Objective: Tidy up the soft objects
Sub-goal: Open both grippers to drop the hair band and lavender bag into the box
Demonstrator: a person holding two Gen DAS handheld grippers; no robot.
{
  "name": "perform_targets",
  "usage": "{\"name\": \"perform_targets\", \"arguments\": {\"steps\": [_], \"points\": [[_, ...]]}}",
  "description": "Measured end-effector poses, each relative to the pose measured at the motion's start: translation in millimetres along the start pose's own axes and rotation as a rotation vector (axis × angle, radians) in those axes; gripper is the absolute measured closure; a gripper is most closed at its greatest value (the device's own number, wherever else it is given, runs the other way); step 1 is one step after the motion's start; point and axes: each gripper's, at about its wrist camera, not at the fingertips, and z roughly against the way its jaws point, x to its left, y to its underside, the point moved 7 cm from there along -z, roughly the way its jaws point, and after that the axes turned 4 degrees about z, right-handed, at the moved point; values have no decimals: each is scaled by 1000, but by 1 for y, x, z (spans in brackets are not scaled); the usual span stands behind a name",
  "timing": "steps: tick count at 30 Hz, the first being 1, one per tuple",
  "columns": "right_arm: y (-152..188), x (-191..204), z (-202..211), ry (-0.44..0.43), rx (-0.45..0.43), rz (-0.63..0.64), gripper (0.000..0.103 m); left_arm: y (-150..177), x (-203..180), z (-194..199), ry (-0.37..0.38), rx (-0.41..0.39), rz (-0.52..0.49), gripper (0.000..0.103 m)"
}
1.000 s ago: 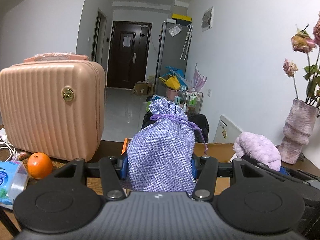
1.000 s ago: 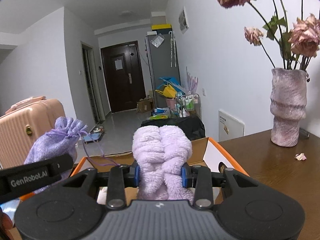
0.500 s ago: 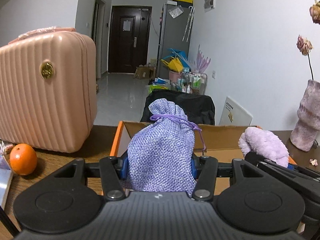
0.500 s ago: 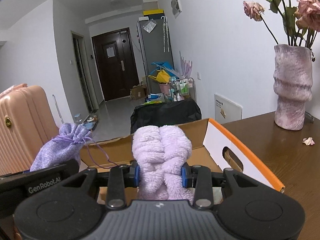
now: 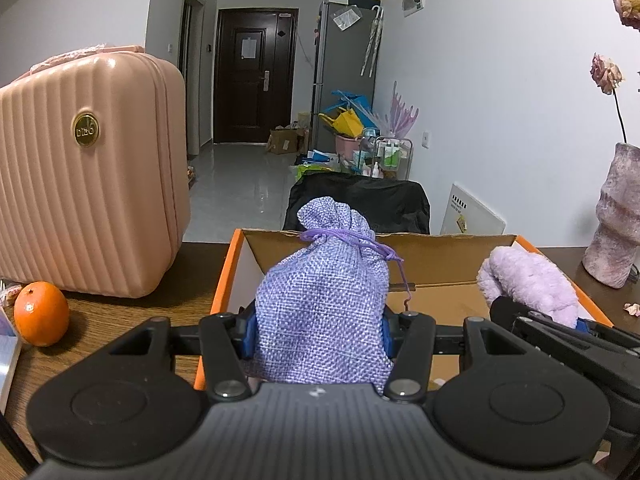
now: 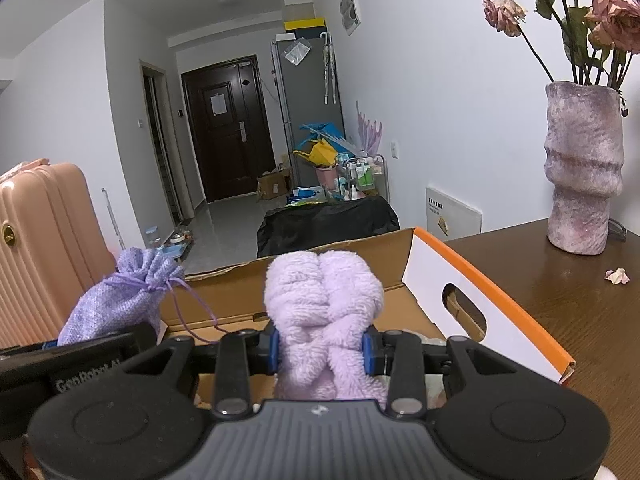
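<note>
Ribbed pink suitcase (image 5: 88,176) and smooth orange (image 5: 41,314) occupy the table's left edge. Left gripper (image 5: 316,330) pinches woven drawstring pouch (image 5: 324,304); right gripper (image 6: 322,350) pinches fluffy lilac towel (image 6: 324,300) over the cardboard box (image 6: 480,292).

On my right wrist view I read "GenRobot.AI" in pale letters on the black body of the left gripper (image 6: 158,330). The round gold badge (image 5: 85,130) on the pink suitcase (image 5: 92,184) carries short raised lettering, too small for me to read surely.
</note>
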Motion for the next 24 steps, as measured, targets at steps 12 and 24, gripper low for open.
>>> {"name": "perform_targets", "arguments": {"steps": [12, 24], "points": [[-2, -8, 5, 40, -16, -46, 16, -7, 13, 12, -40, -57, 37, 12], [-3, -20, 3, 63, -31, -115, 0, -10, 20, 15, -88, -69, 59, 0]]}}
